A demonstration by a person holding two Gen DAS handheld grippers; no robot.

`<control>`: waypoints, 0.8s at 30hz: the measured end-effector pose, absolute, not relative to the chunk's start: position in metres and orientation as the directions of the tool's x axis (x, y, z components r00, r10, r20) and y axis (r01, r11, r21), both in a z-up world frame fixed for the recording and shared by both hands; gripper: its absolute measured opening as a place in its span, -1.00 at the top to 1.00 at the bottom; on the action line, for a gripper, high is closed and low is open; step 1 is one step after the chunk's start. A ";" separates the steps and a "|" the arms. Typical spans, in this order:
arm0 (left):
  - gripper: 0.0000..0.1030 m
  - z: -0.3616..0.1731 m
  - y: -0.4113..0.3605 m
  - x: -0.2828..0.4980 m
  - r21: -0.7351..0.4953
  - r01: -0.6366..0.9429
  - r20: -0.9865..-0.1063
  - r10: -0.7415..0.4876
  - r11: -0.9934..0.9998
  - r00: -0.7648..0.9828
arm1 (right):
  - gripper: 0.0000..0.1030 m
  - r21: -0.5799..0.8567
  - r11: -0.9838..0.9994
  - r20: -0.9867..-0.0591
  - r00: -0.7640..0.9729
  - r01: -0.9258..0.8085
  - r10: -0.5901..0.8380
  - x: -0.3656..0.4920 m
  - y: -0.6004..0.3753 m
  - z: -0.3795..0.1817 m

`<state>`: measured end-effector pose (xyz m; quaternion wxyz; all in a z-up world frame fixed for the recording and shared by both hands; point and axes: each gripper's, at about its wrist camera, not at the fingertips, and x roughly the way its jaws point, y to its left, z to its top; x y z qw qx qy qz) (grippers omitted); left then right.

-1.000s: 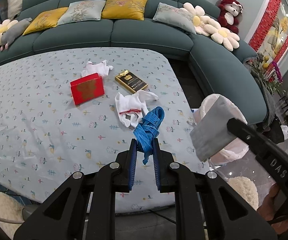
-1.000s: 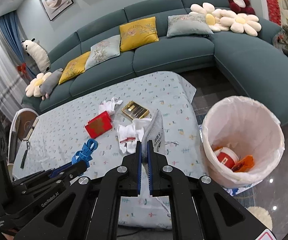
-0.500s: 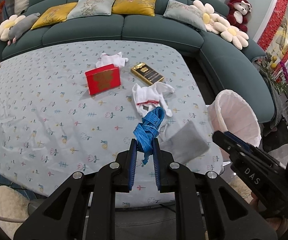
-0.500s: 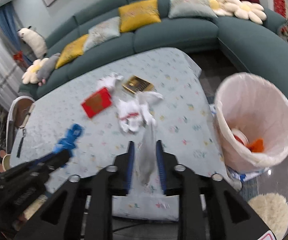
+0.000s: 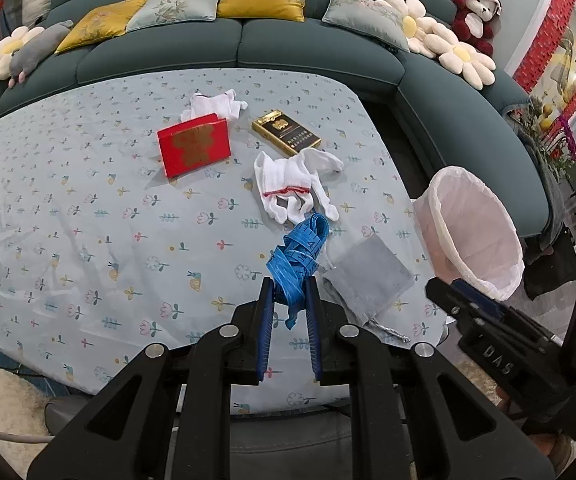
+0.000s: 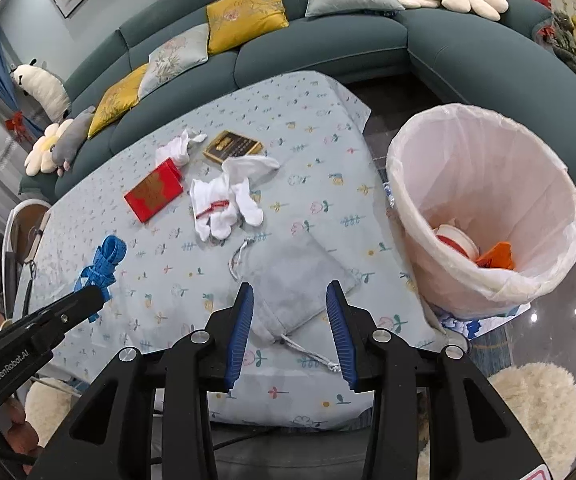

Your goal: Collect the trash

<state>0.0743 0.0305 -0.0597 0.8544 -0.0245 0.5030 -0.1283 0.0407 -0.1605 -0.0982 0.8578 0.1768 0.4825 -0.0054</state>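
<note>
A flowery table cloth (image 6: 319, 128) in front of a big green sofa (image 6: 327, 44). Left gripper (image 5: 289, 292) pinched tight on a blue tape (image 5: 299, 256), up off the cloth. Right gripper (image 6: 289, 300) wide apart, nothing in it, just over a flat grey pouch (image 6: 295, 284) by the table edge. Lined trash bin (image 6: 483, 204) close by, to the right. Risk: floppy tape slipping out or catching the bin rim; pouch strings (image 6: 311, 356) snagging.

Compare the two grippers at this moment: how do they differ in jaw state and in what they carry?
The left gripper is shut on the blue tape, held above the table; the right gripper is open and carries nothing. The left gripper's tape dangles between its fingers, while the right gripper's fingers straddle the grey pouch, which lies flat on the tablecloth. Both have blue pads on black fingers.
</note>
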 end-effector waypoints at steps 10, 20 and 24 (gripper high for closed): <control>0.70 -0.077 0.035 0.083 -0.166 0.182 -0.869 -0.231 0.969 0.438 | 0.27 0.325 0.925 -0.871 0.444 0.197 0.211 0.053 -0.146 -0.142; 0.70 -0.095 0.039 0.095 -0.168 0.172 -0.886 -0.225 0.971 0.406 | 0.27 0.321 0.922 -0.892 0.396 0.218 0.216 0.074 -0.141 -0.169; 0.70 -0.102 0.040 0.099 -0.170 0.168 -0.892 -0.224 0.971 0.391 | 0.25 0.314 0.924 -0.889 0.409 0.219 0.205 0.083 -0.139 -0.170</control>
